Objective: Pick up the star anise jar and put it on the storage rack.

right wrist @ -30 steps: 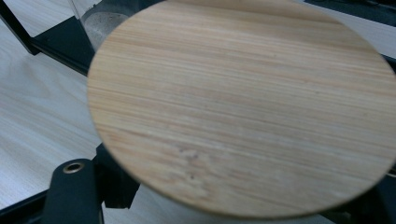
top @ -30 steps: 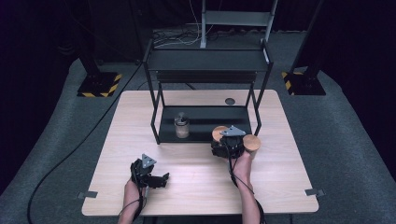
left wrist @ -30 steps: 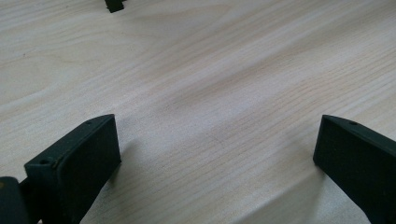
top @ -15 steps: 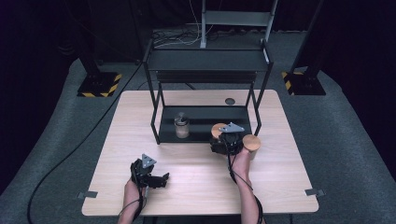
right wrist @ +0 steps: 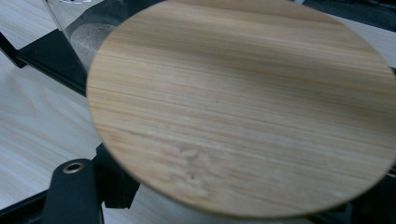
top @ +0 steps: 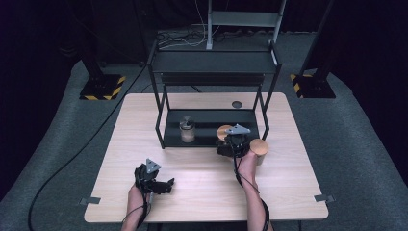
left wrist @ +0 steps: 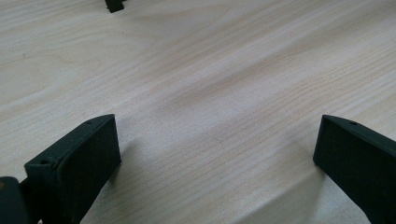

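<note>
My right gripper (top: 227,137) is at the front edge of the black rack's lower shelf (top: 211,137), shut on a jar with a round wooden lid (top: 223,131). In the right gripper view that lid (right wrist: 243,102) is very close, with one black finger (right wrist: 71,191) below it at the left. A glass jar (top: 186,130) stands on the shelf to the left, also visible as a glass jar (right wrist: 88,32) behind the lid. My left gripper (top: 162,185) rests on the wooden table (top: 202,183) near its front edge. Its jaws are open around bare wood (left wrist: 217,154).
A second wooden-topped jar (top: 259,149) stands on the table just right of the right hand. The black two-level rack (top: 211,62) takes up the back middle of the table. A small dark disc (top: 236,104) lies behind it. Cables trail off the table's front edge.
My right gripper has edged slightly toward the rack with the lidded jar in it. The left gripper has stayed in place.
</note>
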A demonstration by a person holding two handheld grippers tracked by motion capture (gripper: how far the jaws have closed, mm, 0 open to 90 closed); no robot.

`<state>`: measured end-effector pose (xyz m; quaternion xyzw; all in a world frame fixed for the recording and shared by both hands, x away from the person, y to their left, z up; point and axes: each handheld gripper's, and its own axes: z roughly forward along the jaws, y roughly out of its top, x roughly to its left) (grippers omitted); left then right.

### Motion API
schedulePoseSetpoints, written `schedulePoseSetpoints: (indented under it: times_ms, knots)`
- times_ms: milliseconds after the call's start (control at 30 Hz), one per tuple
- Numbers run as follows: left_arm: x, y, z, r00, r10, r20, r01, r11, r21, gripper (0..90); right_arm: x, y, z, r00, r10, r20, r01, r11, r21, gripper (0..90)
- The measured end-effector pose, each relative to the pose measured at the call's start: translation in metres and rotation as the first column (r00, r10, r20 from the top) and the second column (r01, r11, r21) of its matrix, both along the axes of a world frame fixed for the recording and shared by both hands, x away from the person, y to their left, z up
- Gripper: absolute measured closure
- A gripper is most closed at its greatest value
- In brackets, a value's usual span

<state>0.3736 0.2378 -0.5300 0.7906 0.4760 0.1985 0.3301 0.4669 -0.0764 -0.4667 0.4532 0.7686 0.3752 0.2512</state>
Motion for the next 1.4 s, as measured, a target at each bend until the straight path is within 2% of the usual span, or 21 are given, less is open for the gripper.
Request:
schedulePoseSetpoints:
  times_ms: [1400]
  knots:
    - [0.000,0.000,0.000,1.0000,-0.001,0.001,0.001,1.0000,-0.001,0.1,0.029,0.018,-0.001,0.9998,0.015,-0.015,-0.015,0.999,-0.030,25.1]
